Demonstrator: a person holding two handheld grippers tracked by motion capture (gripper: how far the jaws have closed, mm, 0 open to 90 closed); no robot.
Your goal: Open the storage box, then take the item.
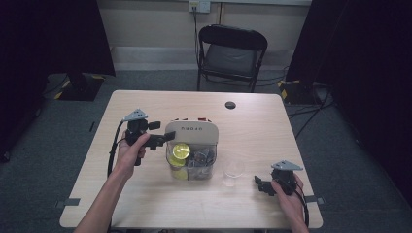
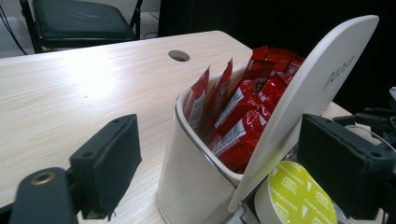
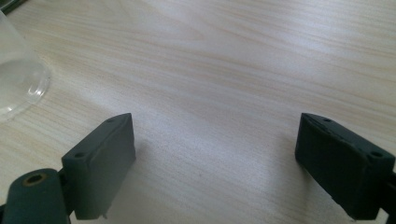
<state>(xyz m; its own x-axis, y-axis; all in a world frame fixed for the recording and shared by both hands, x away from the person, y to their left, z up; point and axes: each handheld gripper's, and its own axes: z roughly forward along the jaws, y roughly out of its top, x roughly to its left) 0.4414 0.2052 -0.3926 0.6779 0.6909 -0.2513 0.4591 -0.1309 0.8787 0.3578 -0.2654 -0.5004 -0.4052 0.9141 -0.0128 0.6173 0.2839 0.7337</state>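
Observation:
A white organiser box [image 1: 190, 130] stands mid-table, with a cream panel [image 2: 308, 93] dividing it. Its back part holds red sachets [image 2: 243, 112]; its clear front part holds a yellow-green coffee capsule [image 1: 181, 150] [image 2: 299, 196] and darker capsules [image 1: 201, 158]. My left gripper [image 1: 165, 138] [image 2: 219, 163] is open at the box's left side, its jaws either side of the box wall and panel, touching nothing that I can see. My right gripper [image 1: 260, 184] [image 3: 215, 158] rests open over bare table near the front right. A clear plastic cup [image 1: 233, 173] [image 3: 18, 79] stands just left of it.
A round cable hole [image 1: 230, 105] [image 2: 179, 55] lies in the table's far side. A black folding chair [image 1: 231, 53] stands behind the table. Bare wood surrounds the box on the left and far right.

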